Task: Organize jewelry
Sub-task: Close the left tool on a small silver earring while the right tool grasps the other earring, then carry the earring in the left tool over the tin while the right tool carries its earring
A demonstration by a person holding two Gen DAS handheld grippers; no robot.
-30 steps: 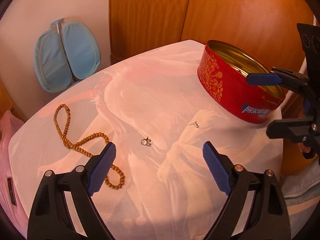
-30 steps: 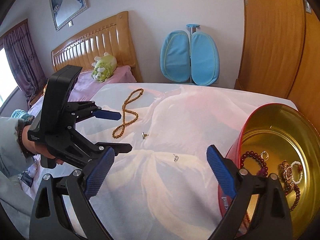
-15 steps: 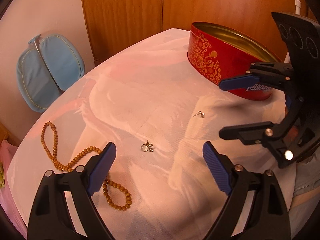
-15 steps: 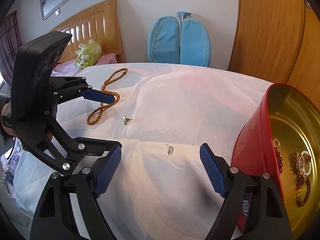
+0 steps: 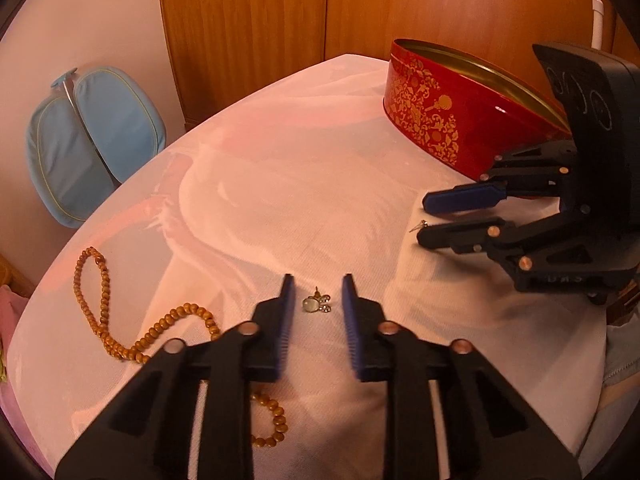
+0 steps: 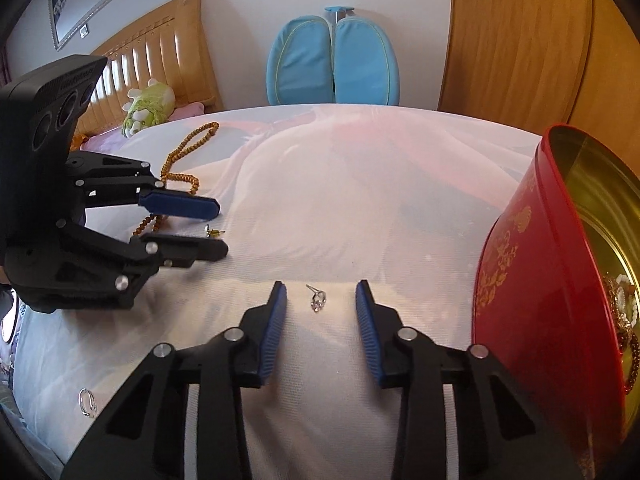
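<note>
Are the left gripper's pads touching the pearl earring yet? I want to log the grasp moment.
Apart. The left wrist view shows the pearl earring between the left gripper's open pads, white cloth visible on both sides.

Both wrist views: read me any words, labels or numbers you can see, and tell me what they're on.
No text can be read.
Round red metal tin: gold ornament only, no words showing.
Black right gripper: small raised marks on its body, too blurred to read.
</note>
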